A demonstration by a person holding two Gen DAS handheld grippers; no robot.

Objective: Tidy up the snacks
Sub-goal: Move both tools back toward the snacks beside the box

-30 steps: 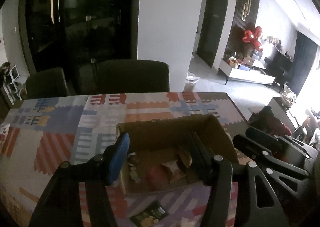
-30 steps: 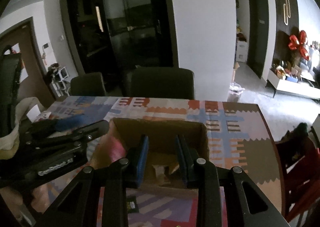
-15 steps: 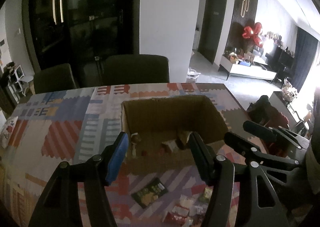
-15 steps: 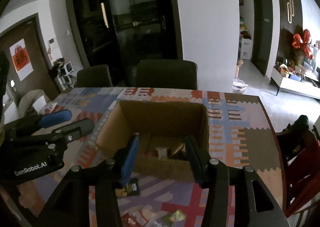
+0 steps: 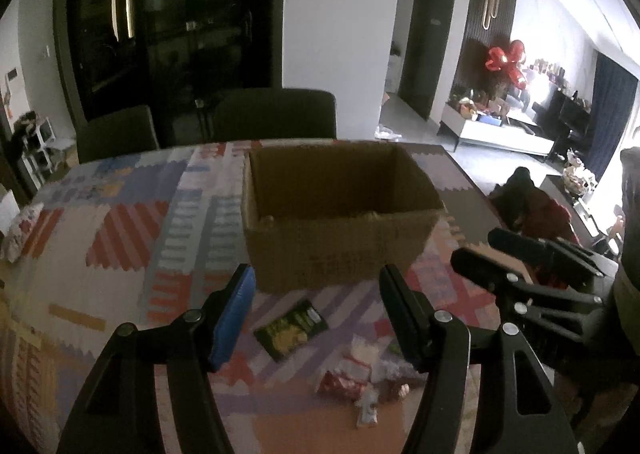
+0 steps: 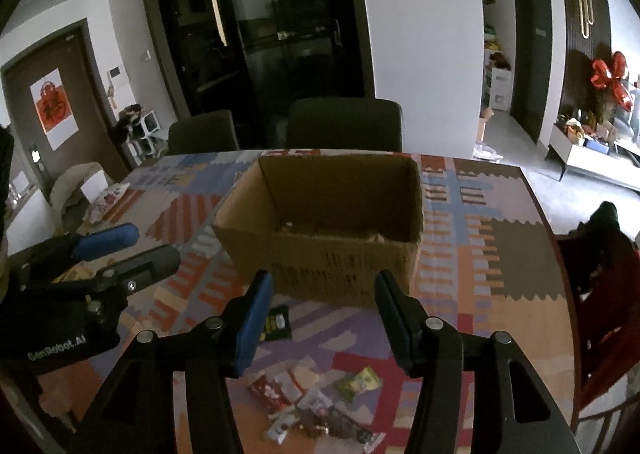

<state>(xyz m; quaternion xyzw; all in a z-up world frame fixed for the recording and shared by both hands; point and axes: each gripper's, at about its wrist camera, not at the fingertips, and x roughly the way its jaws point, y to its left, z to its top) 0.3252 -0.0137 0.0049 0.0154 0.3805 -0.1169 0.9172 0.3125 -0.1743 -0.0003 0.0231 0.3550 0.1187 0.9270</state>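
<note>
An open cardboard box point(image 5: 340, 250) point(image 6: 316, 254) stands mid-table with some snacks low inside, mostly hidden by its front wall. In front of it lie a dark green-and-yellow packet point(image 5: 292, 330) point(image 6: 276, 324) and a loose pile of small snack packets point(image 5: 360, 378) point(image 6: 316, 394). My left gripper point(image 5: 317, 278) hangs open above the packets, nothing between its fingers. The right gripper point(image 6: 323, 280) is beside it on the right; its jaws are opening and hold nothing. Each gripper shows at the edge of the other's view.
A patchwork cloth point(image 5: 132, 238) covers the table. Two dark chairs point(image 6: 344, 125) stand behind it and a red chair point(image 6: 600, 278) at its right end. A patterned cushion point(image 5: 20, 230) lies at the left edge.
Both grippers have drawn back from over the box toward the table's near side, bringing the loose packets into view. The right gripper's jaws have widened from nearly shut.
</note>
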